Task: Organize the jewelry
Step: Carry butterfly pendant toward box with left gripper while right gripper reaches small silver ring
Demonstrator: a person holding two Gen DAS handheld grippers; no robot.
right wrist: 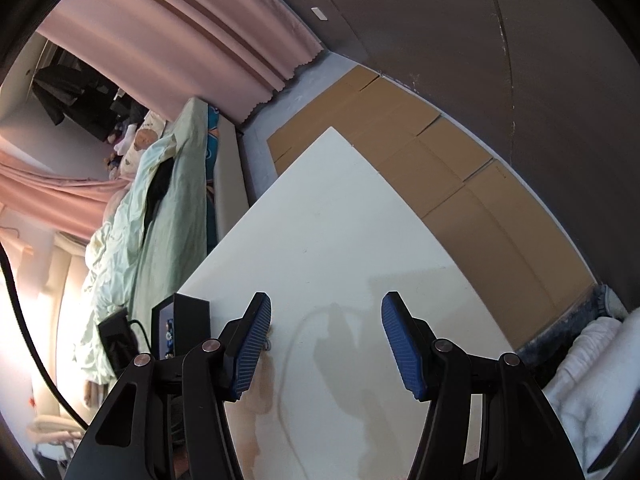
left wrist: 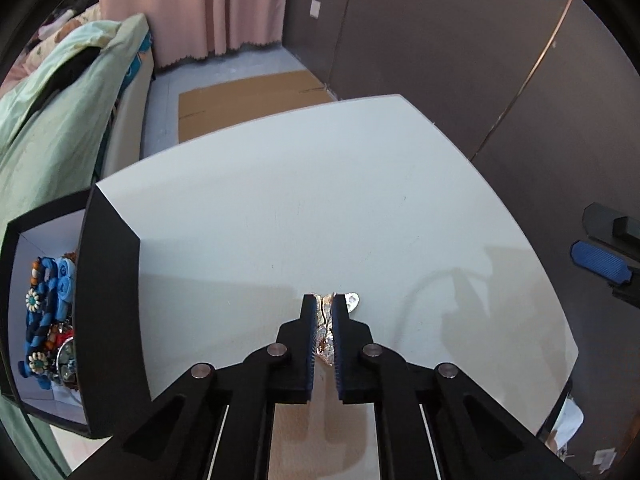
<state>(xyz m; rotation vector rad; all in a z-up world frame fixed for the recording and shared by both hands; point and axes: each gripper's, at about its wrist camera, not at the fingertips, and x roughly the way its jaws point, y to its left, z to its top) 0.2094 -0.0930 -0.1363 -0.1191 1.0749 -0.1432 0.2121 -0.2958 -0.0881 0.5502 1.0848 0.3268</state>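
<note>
While several beaded pieces (left wrist: 48, 320) are already stowed in the black box (left wrist: 108, 280) at the desk's (left wrist: 320, 200) left edge, a gold piece (left wrist: 326, 328) is pinched on the desk by the closed left claw (left wrist: 324, 304); transfer remains. The right claw (right wrist: 326, 312) is held half open, empty.

- White table (left wrist: 320, 200): flat top, faint marks, shadows at its 5 o'clock area.
- Flattened brown cardboard (left wrist: 248, 100): on the floor beyond the table's far edge, at 12 o'clock; in the right wrist view it runs along the wall base.
- Pink curtain (left wrist: 192, 4): hangs to the floor at 11 o'clock, scalloped hem.
- Bed with pale green bedding (left wrist: 60, 112): at 9 to 10 o'clock, rumpled; a dark garment (right wrist: 158, 184) lies on it.
- Dark brown wall (left wrist: 440, 40): at 1 o'clock, carrying a small white wall plate (left wrist: 315, 9).
</note>
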